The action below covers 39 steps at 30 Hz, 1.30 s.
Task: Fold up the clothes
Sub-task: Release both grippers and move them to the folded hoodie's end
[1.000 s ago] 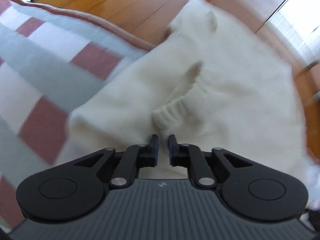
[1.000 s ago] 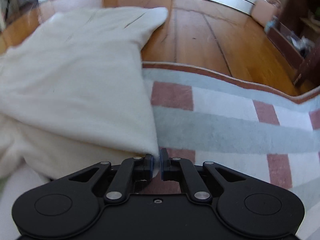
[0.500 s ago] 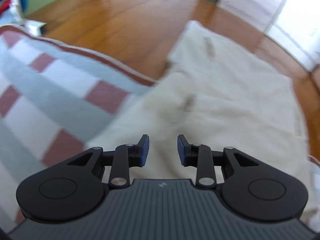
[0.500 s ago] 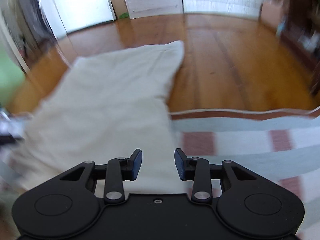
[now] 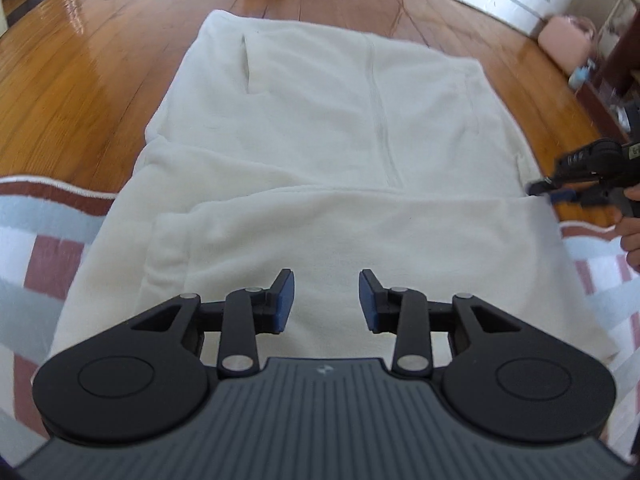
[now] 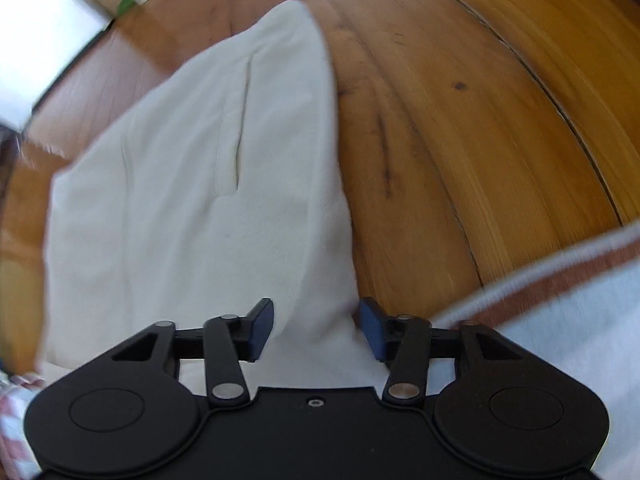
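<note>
**Both tongs spread over a white fleece garment**

The glossy orange-brown plank floor point(image 5: 80, 64) fills the far part of both views. Only the left wrist view takes in the whole white fleece garment point(image 5: 340, 128) — its near end folded over and resting on the red, grey and white checked rug point(image 5: 44, 256), its far end on bare floor — plus a pale pink bag point(image 5: 566, 42) near the far right corner of the room. The right wrist view shows just the garment's right edge beside the rug's red-bordered edge point(image 6: 560, 280), and is blurred.

The left gripper point(image 5: 326, 300) hangs above the folded near layer, fingers well apart, holding nothing. The right gripper point(image 6: 316, 328) is also spread — the garment's right edge lies between its blue pads, ungripped. From the left view it point(image 5: 560, 192) sits at that edge, a hand point(image 5: 632, 236) behind it.
</note>
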{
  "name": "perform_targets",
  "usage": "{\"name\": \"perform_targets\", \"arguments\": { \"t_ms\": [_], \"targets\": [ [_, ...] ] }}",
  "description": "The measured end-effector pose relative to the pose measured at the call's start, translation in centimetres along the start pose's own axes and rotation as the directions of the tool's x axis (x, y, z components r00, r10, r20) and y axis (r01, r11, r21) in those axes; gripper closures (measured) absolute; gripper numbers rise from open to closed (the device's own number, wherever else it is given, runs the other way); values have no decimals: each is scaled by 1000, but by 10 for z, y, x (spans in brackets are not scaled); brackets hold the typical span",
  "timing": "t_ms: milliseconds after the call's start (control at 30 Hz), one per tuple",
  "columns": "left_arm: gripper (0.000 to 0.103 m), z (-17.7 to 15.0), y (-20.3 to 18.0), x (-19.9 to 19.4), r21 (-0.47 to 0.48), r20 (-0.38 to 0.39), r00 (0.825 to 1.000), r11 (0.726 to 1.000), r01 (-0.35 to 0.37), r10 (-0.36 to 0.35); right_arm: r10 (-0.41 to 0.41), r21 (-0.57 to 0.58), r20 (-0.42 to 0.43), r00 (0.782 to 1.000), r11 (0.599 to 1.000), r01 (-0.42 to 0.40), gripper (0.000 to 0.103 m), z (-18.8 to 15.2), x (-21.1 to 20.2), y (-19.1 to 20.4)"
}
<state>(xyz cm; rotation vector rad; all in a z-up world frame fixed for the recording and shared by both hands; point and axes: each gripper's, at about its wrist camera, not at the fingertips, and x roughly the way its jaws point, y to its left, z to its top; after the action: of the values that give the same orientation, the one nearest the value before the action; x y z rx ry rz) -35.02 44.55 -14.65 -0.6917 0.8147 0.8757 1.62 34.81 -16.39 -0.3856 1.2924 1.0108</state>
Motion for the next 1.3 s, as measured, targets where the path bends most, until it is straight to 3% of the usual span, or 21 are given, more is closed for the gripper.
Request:
{"name": "perform_targets", "arguments": {
  "t_ms": [67,100,167,333,400,467,533,633,800,867,900,1000,1167,1300],
  "targets": [
    [68,7,-9,8,41,-19,1000,999,4,-3,-97,-134,88,991,985,108,95,-5,-4,14],
    [68,6,-5,9,47,-1,1000,999,-5,5,-120,-164,140,983,976,142,100,-7,-10,17],
    [69,5,7,12,56,11,1000,998,-10,10,-187,-226,214,959,945,235,100,-8,-12,17],
    [70,2,40,23,-31,-31,999,999,38,-39,-268,-197,192,944,932,305,101,1,-3,-16],
    [70,6,45,19,-40,-20,998,997,64,-65,-197,-176,196,961,957,232,99,3,-15,-25],
    [68,13,46,12,-26,12,997,996,80,-80,-72,-107,169,983,990,91,90,8,-29,-34],
    [64,24,52,9,-27,29,995,995,98,-97,31,-48,130,991,999,-25,87,16,-35,-40],
    [58,50,65,10,-28,29,996,996,86,-85,70,-72,111,991,995,-63,70,25,-38,-26],
    [54,106,83,27,112,-30,999,993,-40,43,155,-120,34,987,981,-150,70,58,-36,-9],
    [50,127,90,34,172,-42,996,983,-66,74,178,-146,11,984,974,-175,69,76,-36,-2],
    [48,139,93,38,191,-38,996,979,-69,78,182,-160,5,983,971,-179,64,83,-37,1],
    [45,173,106,56,195,-24,999,980,-42,48,155,-206,-12,988,966,-154,59,102,-30,9],
    [45,225,111,101,163,-113,994,986,30,-12,113,-300,-6,994,948,-110,59,129,-23,27],
    [45,248,113,125,107,-114,993,994,37,-24,88,-379,-27,996,921,-92,58,155,-15,44]
  ]
}}
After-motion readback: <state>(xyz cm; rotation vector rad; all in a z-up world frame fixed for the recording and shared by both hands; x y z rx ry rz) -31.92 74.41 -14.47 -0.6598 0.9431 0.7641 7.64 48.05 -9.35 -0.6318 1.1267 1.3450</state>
